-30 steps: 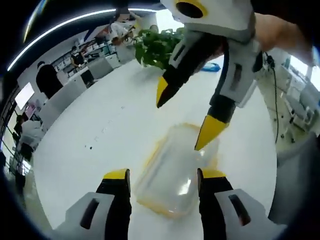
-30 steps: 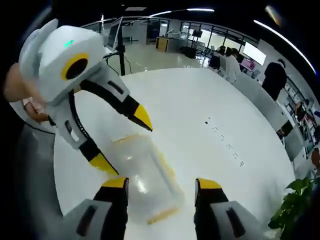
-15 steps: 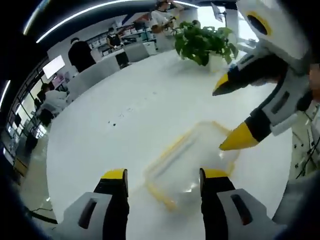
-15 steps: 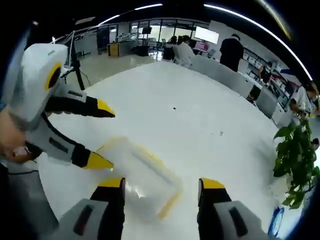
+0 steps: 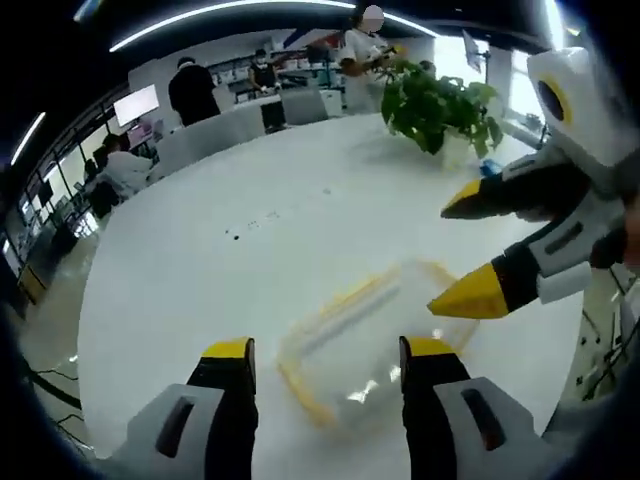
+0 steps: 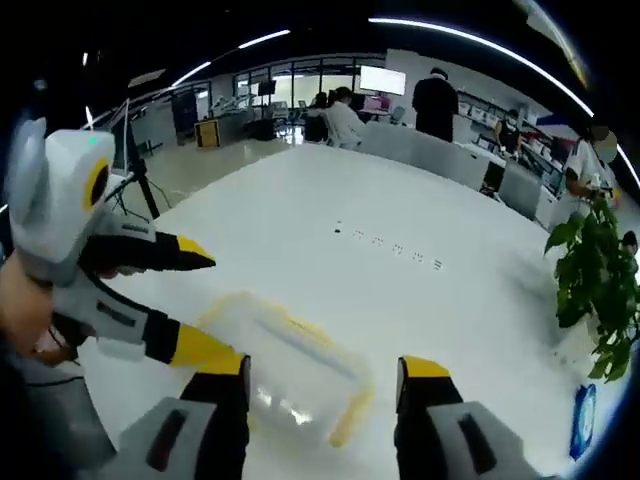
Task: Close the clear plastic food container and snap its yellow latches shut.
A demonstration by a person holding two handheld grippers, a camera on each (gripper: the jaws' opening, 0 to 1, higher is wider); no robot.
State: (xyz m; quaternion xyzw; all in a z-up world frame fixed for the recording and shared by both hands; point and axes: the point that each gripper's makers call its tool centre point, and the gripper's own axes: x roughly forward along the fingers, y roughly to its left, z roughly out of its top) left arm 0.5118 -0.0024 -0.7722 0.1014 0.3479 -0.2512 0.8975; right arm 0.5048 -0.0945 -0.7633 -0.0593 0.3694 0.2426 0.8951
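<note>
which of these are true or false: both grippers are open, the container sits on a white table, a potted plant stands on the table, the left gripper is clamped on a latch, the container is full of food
1. Both grippers are open. True: the left gripper and the right gripper each have their jaws spread.
2. The clear plastic food container sits on a white table. True.
3. A potted plant stands on the table. True.
4. The left gripper is clamped on a yellow latch. False: its jaws are apart, gripping nothing.
5. The container is full of food. False: it looks clear and empty.
</note>
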